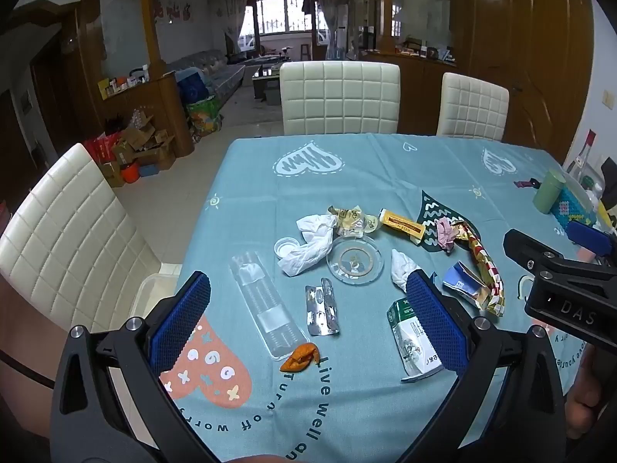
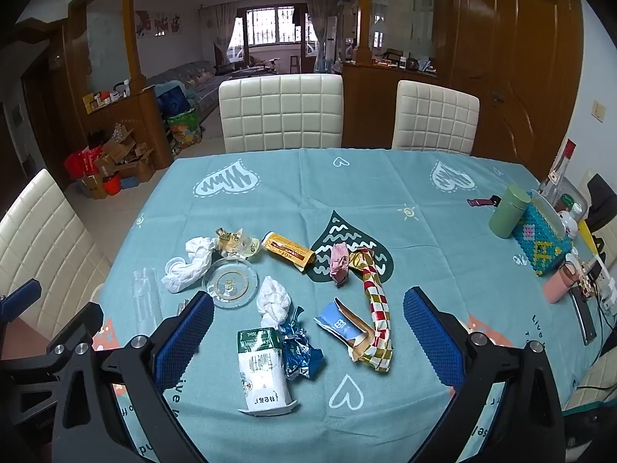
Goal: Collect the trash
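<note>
The trash lies scattered around the glass ashtray (image 1: 354, 260) mid-table: crumpled tissue (image 1: 310, 245) touching its left rim, a flattened milk carton (image 2: 262, 370) nearer me, and a checkered wrapper (image 2: 376, 308) to its right. Nothing looks gathered yet. Both the left gripper (image 1: 308, 316) and right gripper (image 2: 308, 332) hover wide open and empty, probably choosing a first piece.

**Two wrist cameras, one littered table**

Both fisheye views look forward from above the table's near edge toward the white chairs (image 1: 340, 96) and living room beyond. The left sits farther left; both share the glass ashtray (image 1: 354, 259) (image 2: 230, 281) and milk carton (image 2: 262, 370).
</note>
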`<state>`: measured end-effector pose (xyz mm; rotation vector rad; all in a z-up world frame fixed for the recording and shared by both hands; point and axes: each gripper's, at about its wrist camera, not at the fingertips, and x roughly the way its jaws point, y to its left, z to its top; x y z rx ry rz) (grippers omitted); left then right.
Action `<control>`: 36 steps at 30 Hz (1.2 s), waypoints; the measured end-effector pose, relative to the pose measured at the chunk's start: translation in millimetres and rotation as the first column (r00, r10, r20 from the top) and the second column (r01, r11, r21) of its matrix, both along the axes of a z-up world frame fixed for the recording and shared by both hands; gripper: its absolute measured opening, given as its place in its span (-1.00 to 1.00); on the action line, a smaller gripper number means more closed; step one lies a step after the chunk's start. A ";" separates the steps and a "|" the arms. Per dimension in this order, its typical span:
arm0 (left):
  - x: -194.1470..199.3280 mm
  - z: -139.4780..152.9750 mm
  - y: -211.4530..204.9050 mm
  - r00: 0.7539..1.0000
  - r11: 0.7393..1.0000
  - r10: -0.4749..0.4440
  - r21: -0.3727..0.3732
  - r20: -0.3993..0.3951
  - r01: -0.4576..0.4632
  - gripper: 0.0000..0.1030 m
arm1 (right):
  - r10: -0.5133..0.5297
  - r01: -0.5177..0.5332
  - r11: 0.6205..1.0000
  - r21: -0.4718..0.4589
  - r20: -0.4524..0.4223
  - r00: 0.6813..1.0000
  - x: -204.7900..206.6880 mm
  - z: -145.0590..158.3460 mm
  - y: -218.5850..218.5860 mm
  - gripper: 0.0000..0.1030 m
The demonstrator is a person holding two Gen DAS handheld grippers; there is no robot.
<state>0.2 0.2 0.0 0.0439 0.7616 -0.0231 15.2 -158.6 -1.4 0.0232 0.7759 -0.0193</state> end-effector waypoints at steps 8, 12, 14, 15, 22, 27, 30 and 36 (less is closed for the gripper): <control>-0.1 0.0 0.0 1.000 1.000 0.002 0.005 0.002 -0.002 0.94 | 0.000 0.000 1.000 0.003 -0.001 1.000 0.1 -0.7 -0.2 0.87; 0.0 -0.2 -0.1 1.000 1.000 0.002 0.006 0.000 -0.002 0.94 | 0.000 0.000 1.000 0.003 -0.002 1.000 0.3 -0.8 -0.4 0.87; 0.1 -0.5 0.2 1.000 1.000 0.002 0.005 -0.003 -0.002 0.94 | -0.001 0.001 1.000 0.003 -0.001 1.000 0.5 -0.9 -0.4 0.87; 0.1 -0.6 0.3 1.000 1.000 0.002 0.004 -0.004 -0.002 0.94 | -0.001 0.001 1.000 0.003 -0.001 1.000 0.6 -1.0 -0.4 0.87; -0.5 1.5 0.1 1.000 1.000 -0.002 0.004 -0.005 0.002 0.94 | 0.000 0.000 1.000 0.004 -0.002 1.000 1.5 -1.5 -1.1 0.87; 1.1 0.1 -2.0 1.000 1.000 -0.009 0.008 -0.012 0.009 0.94 | 0.000 0.000 1.000 0.005 -0.003 1.000 2.0 -1.8 -1.5 0.87; 2.5 -2.2 -3.4 1.000 1.000 -0.007 0.008 -0.015 0.007 0.94 | 0.000 0.000 1.000 0.005 -0.003 1.000 2.1 -1.9 -1.7 0.87; 3.2 -3.5 -2.7 1.000 1.000 -0.003 0.005 -0.024 0.003 0.94 | 0.001 -0.001 1.000 0.005 -0.006 1.000 2.2 -1.5 -0.7 0.87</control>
